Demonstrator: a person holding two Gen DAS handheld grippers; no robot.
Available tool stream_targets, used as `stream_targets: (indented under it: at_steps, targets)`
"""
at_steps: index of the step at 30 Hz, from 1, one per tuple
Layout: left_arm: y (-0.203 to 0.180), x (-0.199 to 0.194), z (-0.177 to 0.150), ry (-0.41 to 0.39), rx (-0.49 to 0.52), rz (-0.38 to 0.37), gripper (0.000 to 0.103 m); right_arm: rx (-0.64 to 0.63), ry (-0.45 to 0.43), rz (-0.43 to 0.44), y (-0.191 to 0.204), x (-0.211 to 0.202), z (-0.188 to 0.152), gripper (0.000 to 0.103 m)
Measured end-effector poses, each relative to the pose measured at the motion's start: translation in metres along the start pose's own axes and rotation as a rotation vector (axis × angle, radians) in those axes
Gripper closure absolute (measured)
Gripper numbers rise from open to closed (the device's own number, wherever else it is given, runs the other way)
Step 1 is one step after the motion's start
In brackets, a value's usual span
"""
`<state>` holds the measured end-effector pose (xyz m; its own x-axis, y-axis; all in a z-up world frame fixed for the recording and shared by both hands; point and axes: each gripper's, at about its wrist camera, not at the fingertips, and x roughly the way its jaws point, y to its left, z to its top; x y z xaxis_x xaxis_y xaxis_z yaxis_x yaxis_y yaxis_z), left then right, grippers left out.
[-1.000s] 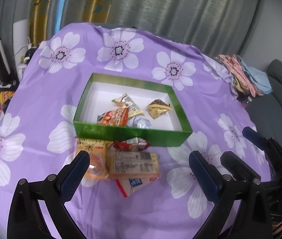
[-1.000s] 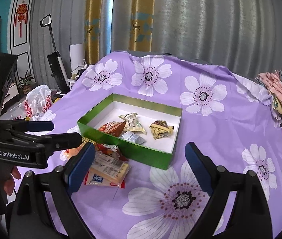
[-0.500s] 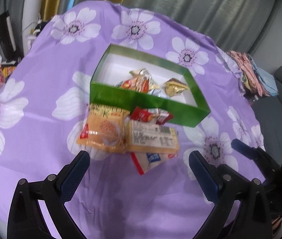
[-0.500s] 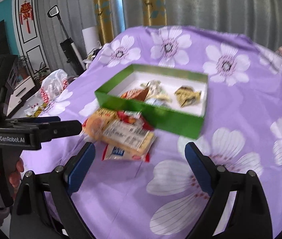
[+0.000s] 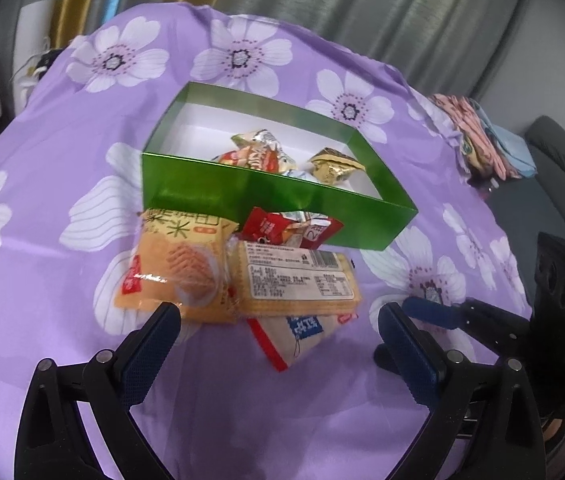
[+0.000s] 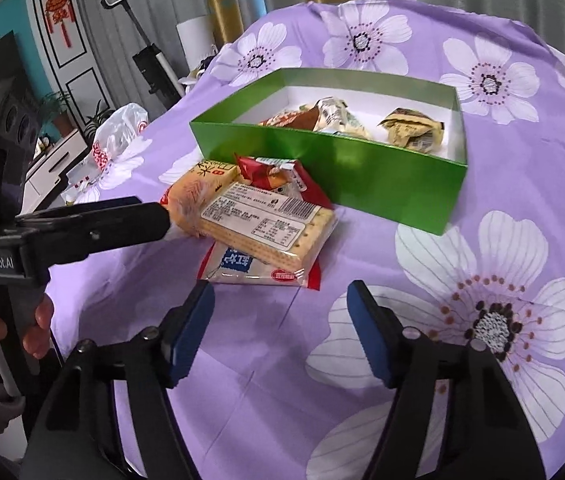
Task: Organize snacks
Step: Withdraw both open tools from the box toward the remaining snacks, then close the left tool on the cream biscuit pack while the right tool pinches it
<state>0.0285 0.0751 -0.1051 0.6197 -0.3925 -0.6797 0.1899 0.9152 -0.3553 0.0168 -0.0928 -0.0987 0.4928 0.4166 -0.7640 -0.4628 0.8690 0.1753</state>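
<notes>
Snack pile (image 5: 242,276) crowds the green box's (image 5: 278,204) near wall; cloth (image 6: 422,360) rightward lies open.

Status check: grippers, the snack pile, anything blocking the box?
Left gripper open, right gripper open, both empty, short of the snack pile. Four packets outside, against the green box; several already inside. Nothing blocking the box.
</notes>
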Motion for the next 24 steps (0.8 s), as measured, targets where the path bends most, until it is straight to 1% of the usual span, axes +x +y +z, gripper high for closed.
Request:
stream_targets:
  at_steps: [1,4,8,9,10,11,12,13,16,20,22,24]
  targets:
    - [-0.001,0.002,0.001,-0.001,0.01,-0.008,0.005,0.002,0.001,0.005,-0.001,0.002,0.0,0.037]
    - [-0.002,0.01,0.004,0.001,0.026,-0.032,0.012,0.006,0.008,0.007,-0.002,0.01,0.003,0.04]
    - [0.001,0.022,0.008,0.015,0.017,-0.04,0.014,0.012,0.013,0.014,-0.004,0.019,0.006,0.044]
    - [0.004,0.026,0.009,0.021,0.01,-0.041,0.015,0.012,0.014,0.016,-0.005,0.021,0.007,0.045]
    - [0.005,0.027,0.01,0.024,0.006,-0.049,0.024,0.013,0.015,0.016,-0.006,0.023,0.008,0.046]
    - [0.006,0.029,0.011,0.03,0.002,-0.056,0.03,0.017,0.016,0.02,-0.007,0.025,0.009,0.046]
    - [0.006,0.032,0.011,0.037,0.003,-0.056,0.031,0.02,0.018,0.024,-0.007,0.027,0.009,0.048]
    - [0.006,0.033,0.012,0.041,0.008,-0.056,0.032,0.02,0.02,0.025,-0.008,0.028,0.01,0.05]
    - [0.004,0.038,0.012,0.052,0.015,-0.061,0.033,0.025,0.027,0.033,-0.01,0.034,0.011,0.052]
    - [0.009,0.045,0.014,0.092,-0.028,-0.059,0.034,0.032,0.037,0.042,-0.012,0.039,0.013,0.054]
    - [0.011,0.048,0.015,0.098,-0.041,-0.061,0.034,0.022,0.038,0.041,-0.012,0.04,0.015,0.058]
    - [0.013,0.051,0.016,0.106,-0.05,-0.065,0.033,0.004,0.047,0.04,-0.01,0.042,0.017,0.06]
